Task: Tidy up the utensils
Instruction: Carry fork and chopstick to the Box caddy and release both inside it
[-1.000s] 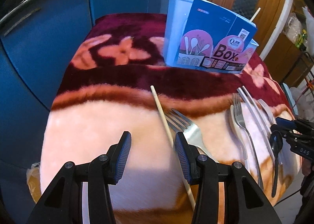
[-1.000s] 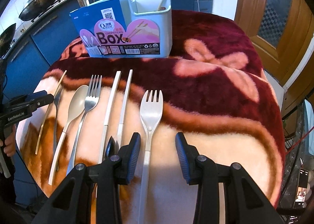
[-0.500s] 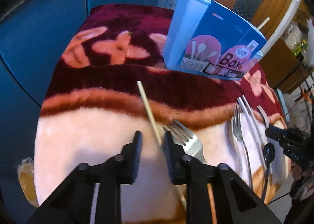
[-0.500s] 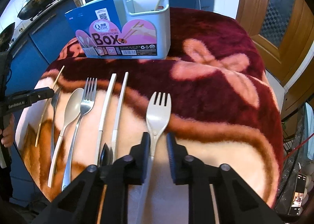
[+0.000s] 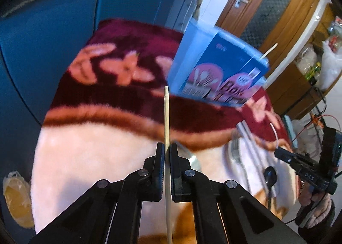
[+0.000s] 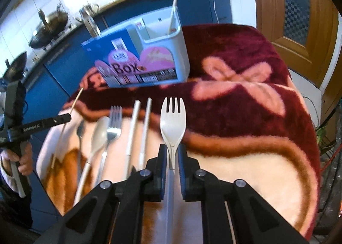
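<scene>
My left gripper (image 5: 166, 150) is shut on a thin wooden chopstick (image 5: 166, 115), which points straight ahead toward the blue utensil box (image 5: 218, 68). My right gripper (image 6: 172, 152) is shut on the neck of a white plastic fork (image 6: 172, 120), tines forward. The box (image 6: 149, 60) stands on the far part of the blanket with one pale chopstick (image 6: 174, 4) upright in its white compartment. On the blanket to the left of the white fork lie two white chopsticks (image 6: 133, 128), a metal fork (image 6: 113, 124), a beige spoon (image 6: 98, 135) and a dark spoon (image 6: 80, 133).
A plush maroon and cream blanket (image 6: 245, 98) covers the round table. Blue cabinets (image 5: 53, 30) curve behind it, with woks (image 6: 49, 28) on the counter. A wooden door (image 6: 288, 9) stands at the right. Another metal fork (image 5: 192, 158) lies just under my left fingers.
Both grippers went from wide open to shut, the left on the wooden chopstick and the right on the white fork. Both utensils now point straight ahead along the fingers.
</scene>
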{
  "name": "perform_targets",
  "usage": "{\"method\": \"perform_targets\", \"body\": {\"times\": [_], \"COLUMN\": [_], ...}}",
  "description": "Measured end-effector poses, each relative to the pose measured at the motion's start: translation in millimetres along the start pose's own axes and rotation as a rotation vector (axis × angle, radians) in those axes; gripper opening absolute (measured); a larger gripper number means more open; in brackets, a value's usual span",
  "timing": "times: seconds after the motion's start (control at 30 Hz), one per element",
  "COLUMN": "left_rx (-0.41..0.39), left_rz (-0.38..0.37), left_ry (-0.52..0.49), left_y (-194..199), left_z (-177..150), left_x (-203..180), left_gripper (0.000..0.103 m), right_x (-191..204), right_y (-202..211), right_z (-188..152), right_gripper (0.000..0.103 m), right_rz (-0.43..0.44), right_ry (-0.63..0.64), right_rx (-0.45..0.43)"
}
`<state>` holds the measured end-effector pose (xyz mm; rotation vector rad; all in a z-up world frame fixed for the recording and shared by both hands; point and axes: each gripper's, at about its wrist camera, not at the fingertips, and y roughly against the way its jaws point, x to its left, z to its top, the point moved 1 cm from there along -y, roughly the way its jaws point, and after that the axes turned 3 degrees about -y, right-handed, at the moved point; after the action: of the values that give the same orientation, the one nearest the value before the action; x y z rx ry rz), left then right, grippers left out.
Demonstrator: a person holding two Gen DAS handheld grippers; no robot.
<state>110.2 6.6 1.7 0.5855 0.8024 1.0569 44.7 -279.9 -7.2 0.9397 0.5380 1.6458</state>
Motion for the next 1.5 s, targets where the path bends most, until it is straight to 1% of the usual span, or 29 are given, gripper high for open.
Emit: {"method": "perform_targets", "body": {"times": [0.07,0.1,0.17,0.4,0.6,0.77,0.87,1.03,1.17,1.27,1.5], "left_rx": [-0.060,-0.092,-0.162,-0.310,-0.436,-0.556,-0.623,-0.735,-0.807,-0.861,-0.898], "left_rz": [-0.002,0.000,0.018,0.022,0.008,0.013,0.012,0.046,0.053,0.082,0.160], "left_ry": [-0.016,-0.026,-0.048,-0.068,-0.060,-0.051,-0.043,-0.057,-0.047,-0.046,-0.031], "left_y": [11.7,17.2,26.3,39.3,49.6,54.4,57.2,57.1,49.7,40.4,13.4], "left_z": [2.4,4.3,8.1,28.2,52.3,78.8,95.9,120.6,130.1,134.8,135.3], "left_x": [-6.2,-9.3,-16.8,-31.0,-40.1,-45.8,-48.4,-55.7,-58.2,-61.2,-59.1], "left_gripper": [0.004,0.004,0.004,0.004,0.004,0.004,0.004,0.004,0.004,0.004,0.004], "right_x": [0.9,1.9,2.3,3.9,6.2,5.7,6.6,3.4,3.5,2.4,-2.0], "right_y": [5.5,10.0,16.2,36.4,44.0,47.3,47.2,45.7,45.3,44.3,44.2], "right_z": [1.3,1.6,3.2,9.6,13.7,14.9,15.9,18.4,18.8,19.8,23.8], "right_gripper": [0.012,0.012,0.012,0.011,0.011,0.011,0.010,0.009,0.009,0.009,0.009], "right_rz": [0.020,0.033,0.042,0.083,0.072,0.074,0.070,0.072,0.056,0.059,0.065], "right_ry": [-0.007,-0.014,-0.019,-0.037,-0.018,-0.012,0.002,0.002,0.024,0.025,0.018], "right_rx": [-0.038,-0.073,-0.121,-0.277,-0.351,-0.393,-0.402,-0.411,-0.424,-0.426,-0.435]}}
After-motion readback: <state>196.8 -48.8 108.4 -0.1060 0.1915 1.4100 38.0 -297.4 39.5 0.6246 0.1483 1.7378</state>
